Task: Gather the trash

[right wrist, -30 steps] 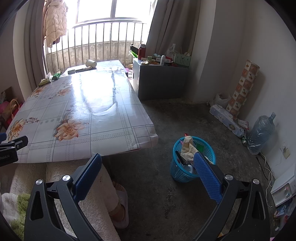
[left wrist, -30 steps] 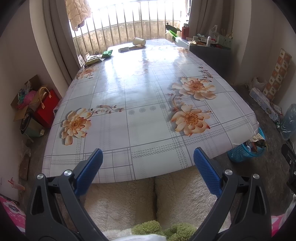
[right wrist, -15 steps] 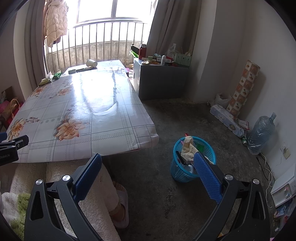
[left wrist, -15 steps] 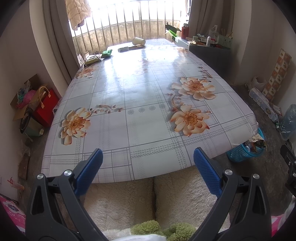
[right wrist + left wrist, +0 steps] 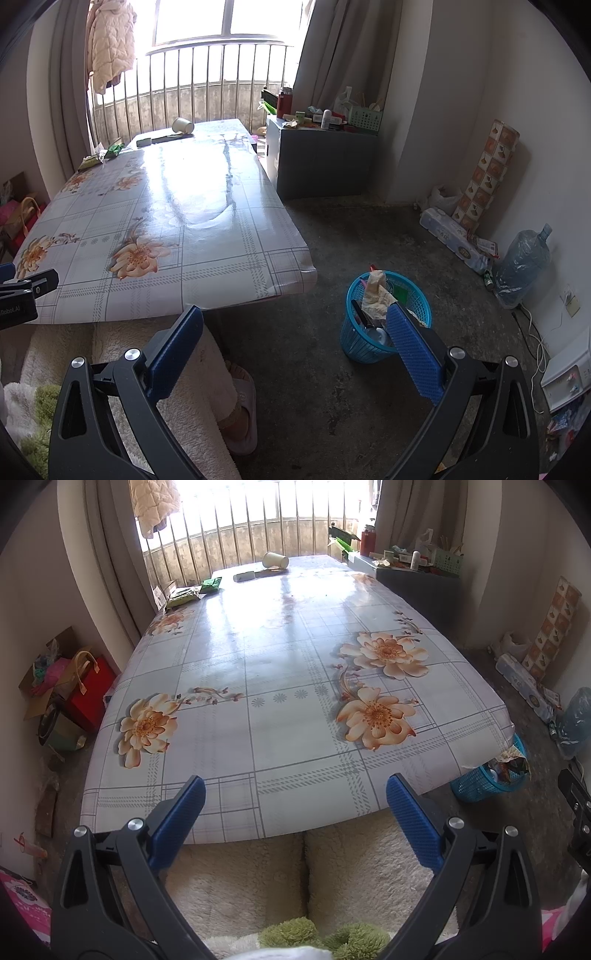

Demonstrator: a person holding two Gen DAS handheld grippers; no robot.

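A tipped paper cup (image 5: 275, 559) (image 5: 183, 126) lies at the far end of the flowered table (image 5: 280, 686) (image 5: 166, 206). Beside it are a flat pale and dark packet (image 5: 255, 575) (image 5: 162, 139) and green wrappers (image 5: 192, 592) (image 5: 101, 155) near the far left corner. A blue bin (image 5: 386, 317) (image 5: 487, 781) with trash in it stands on the floor right of the table. My left gripper (image 5: 293, 797) is open over the near table edge, empty. My right gripper (image 5: 295, 328) is open and empty above the floor, its right finger in front of the bin.
A person's fleece-covered legs (image 5: 303, 878) and a slipper (image 5: 242, 410) sit at the near table edge. A grey cabinet (image 5: 317, 162) with clutter stands at the back right. A water bottle (image 5: 522, 266), a patterned roll (image 5: 487, 173) and bags (image 5: 81, 686) line the walls.
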